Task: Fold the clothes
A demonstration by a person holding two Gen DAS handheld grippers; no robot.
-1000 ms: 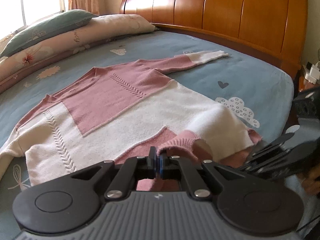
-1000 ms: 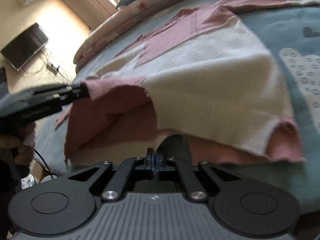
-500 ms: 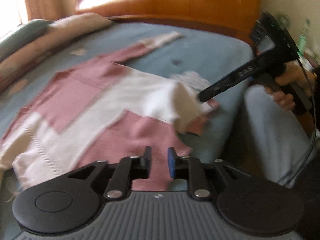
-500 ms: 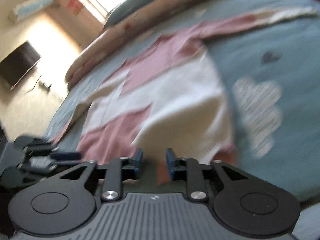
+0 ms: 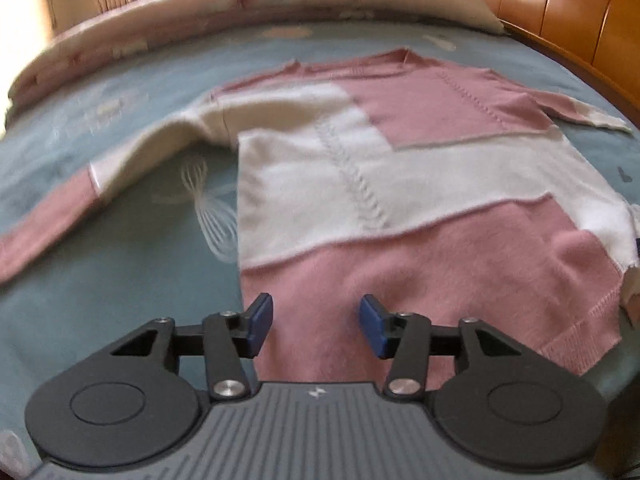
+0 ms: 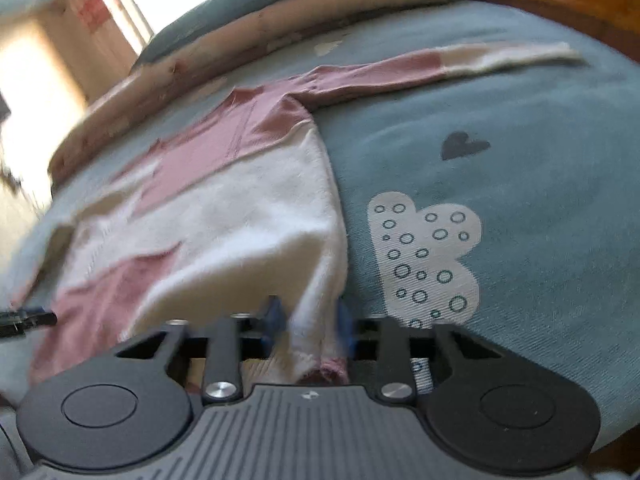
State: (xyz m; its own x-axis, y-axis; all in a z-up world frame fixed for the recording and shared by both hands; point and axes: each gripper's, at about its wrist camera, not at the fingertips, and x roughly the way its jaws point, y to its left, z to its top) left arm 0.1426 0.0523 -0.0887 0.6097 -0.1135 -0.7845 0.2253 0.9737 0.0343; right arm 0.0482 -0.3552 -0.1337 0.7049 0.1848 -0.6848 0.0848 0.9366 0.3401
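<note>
Sweater flat on the bed: our left gripper opening, empty, at the hem; right gripper closing on its corner. Next, we lift.

The left gripper points steeply down over the near edge of the bed, its jaws opening; the blue pads stand apart and press on nothing, with pink knit showing below the gap. The right gripper also angles downward at the bed's near edge. Its jaws are closing, blurred in the picture, with a fold of cloth between them. The left gripper's dark tip shows at the left edge of the right wrist view.
</note>
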